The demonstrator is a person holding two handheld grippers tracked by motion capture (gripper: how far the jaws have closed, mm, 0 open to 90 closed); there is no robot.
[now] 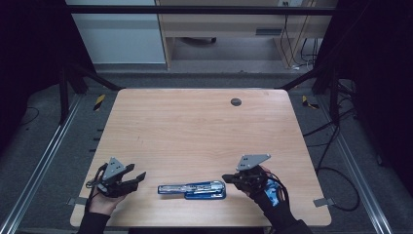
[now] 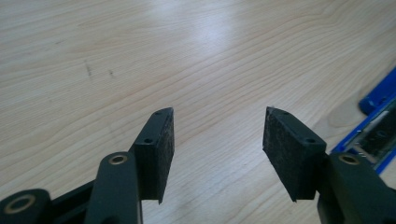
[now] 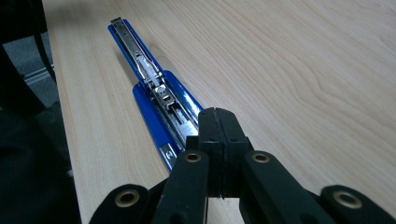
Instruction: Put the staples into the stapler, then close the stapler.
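A blue stapler (image 1: 192,189), swung open so its metal staple rail faces up, lies lengthwise near the front edge of the wooden table (image 1: 195,126). My left gripper (image 1: 138,171) rests low on the table to the stapler's left, a short gap from it, jaws open with nothing between them (image 2: 218,135). The stapler's end (image 2: 378,135) shows at the right edge of the left gripper view. My right gripper (image 1: 225,178) is at the stapler's right end, its jaws pressed together with nothing between them (image 3: 216,126). Its tip hangs just over the stapler's near end (image 3: 154,84).
A round grey grommet (image 1: 236,102) sits in the table's far middle. The front table edge runs close along the stapler (image 3: 65,135). Cables (image 1: 336,146) lie on the floor right of the table, and metal rails flank both sides.
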